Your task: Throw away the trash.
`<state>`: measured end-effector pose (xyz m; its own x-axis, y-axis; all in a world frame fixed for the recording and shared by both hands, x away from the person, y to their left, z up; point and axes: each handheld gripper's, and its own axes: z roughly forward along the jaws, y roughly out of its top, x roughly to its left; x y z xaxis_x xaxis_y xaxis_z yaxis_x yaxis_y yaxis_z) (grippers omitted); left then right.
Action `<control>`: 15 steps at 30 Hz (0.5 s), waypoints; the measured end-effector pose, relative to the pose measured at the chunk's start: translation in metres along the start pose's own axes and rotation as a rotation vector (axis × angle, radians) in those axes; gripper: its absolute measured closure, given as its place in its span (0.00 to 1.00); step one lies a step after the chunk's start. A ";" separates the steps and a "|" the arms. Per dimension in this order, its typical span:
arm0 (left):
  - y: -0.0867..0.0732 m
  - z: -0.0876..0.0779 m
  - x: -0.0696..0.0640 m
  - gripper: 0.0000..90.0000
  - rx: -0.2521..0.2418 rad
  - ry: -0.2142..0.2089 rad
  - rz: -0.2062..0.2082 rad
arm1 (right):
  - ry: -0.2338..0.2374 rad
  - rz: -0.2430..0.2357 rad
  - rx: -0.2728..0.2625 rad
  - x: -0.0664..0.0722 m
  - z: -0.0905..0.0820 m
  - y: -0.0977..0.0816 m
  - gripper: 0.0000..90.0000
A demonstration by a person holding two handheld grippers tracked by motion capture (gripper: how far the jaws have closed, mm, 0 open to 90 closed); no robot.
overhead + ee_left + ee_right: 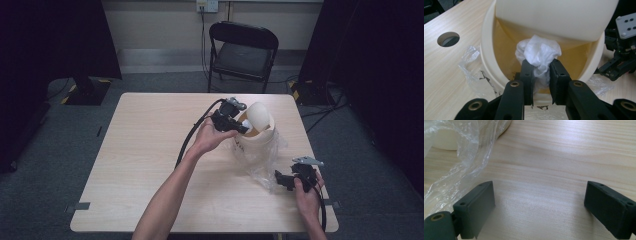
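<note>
On the wooden table (150, 165), toward the middle, the left gripper (541, 75) is clamping a crumpled white tissue (539, 53) inside the cream swing-lid bin (257, 132). Farther right, beside clear plastic wrap (262, 162), the right gripper (539, 207) is resting with jaws wide apart.

1 light wooden table (150, 165) | 1 cream swing-lid bin (257, 131) | 1 crumpled white tissue (539, 53) | 1 clear plastic bag (260, 165) | 2 handheld grippers: left gripper (541, 72), right gripper (539, 205) | 1 black folding chair (242, 52) | 1 round hole in tabletop (448, 39)
</note>
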<state>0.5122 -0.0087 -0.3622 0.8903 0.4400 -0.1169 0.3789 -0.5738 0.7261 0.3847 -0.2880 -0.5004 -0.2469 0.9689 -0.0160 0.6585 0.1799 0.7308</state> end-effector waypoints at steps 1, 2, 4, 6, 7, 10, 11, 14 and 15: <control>0.001 0.001 0.000 0.83 0.011 0.002 0.001 | -0.001 -0.001 0.001 0.000 0.000 0.000 0.10; 0.002 0.004 0.000 0.83 0.021 0.001 0.001 | 0.000 0.000 0.000 0.000 0.000 0.000 0.10; 0.003 0.008 0.000 0.83 0.036 -0.001 0.011 | -0.001 -0.001 0.001 0.000 0.000 0.000 0.10; 0.003 0.012 0.000 0.83 0.034 -0.006 -0.008 | 0.000 0.000 0.001 0.000 0.000 0.000 0.10; 0.003 0.013 0.000 0.83 0.033 -0.006 -0.013 | 0.000 0.000 0.000 0.000 0.000 0.000 0.10; 0.004 0.017 0.000 0.82 0.041 -0.006 -0.009 | 0.000 0.000 0.000 0.000 0.000 0.000 0.10; 0.004 0.018 0.000 0.82 0.041 -0.006 -0.008 | 0.000 -0.001 0.001 0.000 0.000 0.000 0.10; 0.003 0.020 0.001 0.82 0.046 -0.009 -0.017 | 0.000 0.000 0.000 0.000 0.000 0.000 0.10; 0.004 0.020 0.002 0.82 0.049 -0.015 -0.025 | 0.000 0.000 0.000 0.000 0.000 0.000 0.10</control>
<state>0.5206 -0.0238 -0.3731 0.8840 0.4444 -0.1451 0.4128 -0.5964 0.6884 0.3847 -0.2879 -0.5004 -0.2468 0.9689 -0.0160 0.6585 0.1798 0.7308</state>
